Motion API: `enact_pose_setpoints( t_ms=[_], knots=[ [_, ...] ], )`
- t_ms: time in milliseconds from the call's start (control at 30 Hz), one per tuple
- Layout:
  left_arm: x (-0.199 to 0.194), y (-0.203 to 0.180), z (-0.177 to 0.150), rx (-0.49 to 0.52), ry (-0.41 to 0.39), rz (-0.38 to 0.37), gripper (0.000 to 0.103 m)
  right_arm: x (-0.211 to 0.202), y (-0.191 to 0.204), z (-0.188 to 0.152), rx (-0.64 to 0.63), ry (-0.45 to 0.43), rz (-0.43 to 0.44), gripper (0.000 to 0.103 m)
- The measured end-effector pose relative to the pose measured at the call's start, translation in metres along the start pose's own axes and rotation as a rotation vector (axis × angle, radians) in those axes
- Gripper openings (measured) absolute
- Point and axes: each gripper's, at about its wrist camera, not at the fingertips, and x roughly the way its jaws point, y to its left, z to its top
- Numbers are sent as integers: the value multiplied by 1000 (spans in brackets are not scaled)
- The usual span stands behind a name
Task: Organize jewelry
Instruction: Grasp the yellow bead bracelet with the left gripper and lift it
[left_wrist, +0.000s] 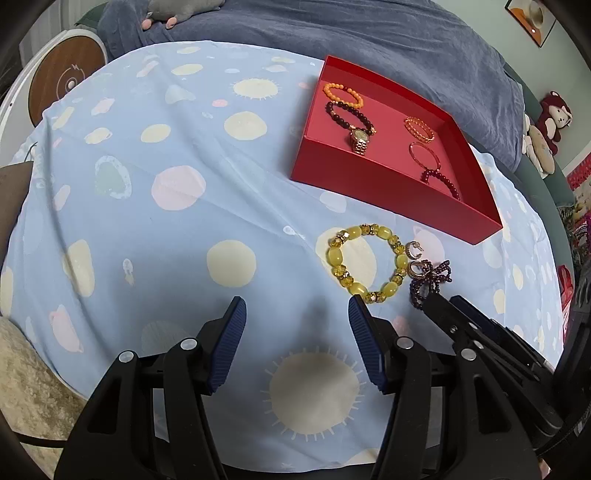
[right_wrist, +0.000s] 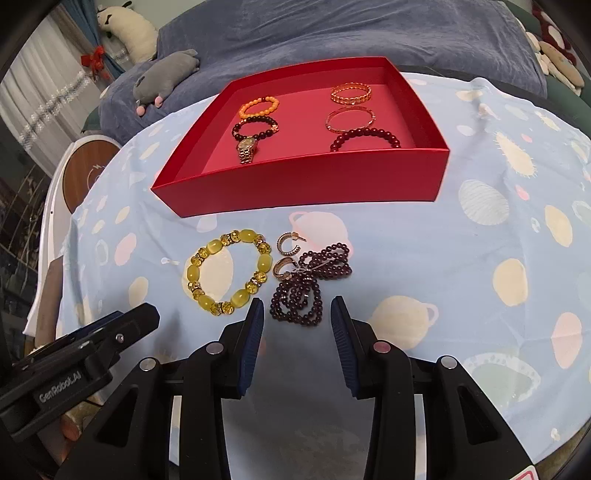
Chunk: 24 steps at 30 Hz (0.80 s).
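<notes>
A red tray (right_wrist: 295, 184) (left_wrist: 369, 188) holds several bracelets and a gold watch (right_wrist: 246, 149) (left_wrist: 360, 140). On the cloth in front of it lie a yellow bead bracelet (right_wrist: 195, 275) (left_wrist: 334, 254), two gold hoop earrings (right_wrist: 288, 245) (left_wrist: 413, 249) and a dark purple bead strand (right_wrist: 306, 291) (left_wrist: 432, 277). My right gripper (right_wrist: 297, 314) is open, its fingertips straddling the near end of the purple strand. My left gripper (left_wrist: 297, 314) is open and empty, just left of the yellow bracelet.
A light blue patterned cloth (left_wrist: 147, 184) covers the round table. A blue blanket (right_wrist: 332, 33) with plush toys lies behind. A round wooden-topped device (left_wrist: 66, 85) stands at the far left.
</notes>
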Motion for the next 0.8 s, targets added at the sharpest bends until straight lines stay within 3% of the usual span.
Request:
enact_pose_setpoints(
  t_ms=[167, 433, 800],
  knots=[
    [3, -1, 0, -2, 9, -6, 55, 10, -1, 4, -1, 13, -9, 35],
    [7, -3, 4, -8, 16, -14, 55, 12, -8, 6, -14, 17, -17, 9],
    [19, -25, 12, 24, 16, -25, 55, -14, -32, -5, 36, -17, -17, 8]
  ],
)
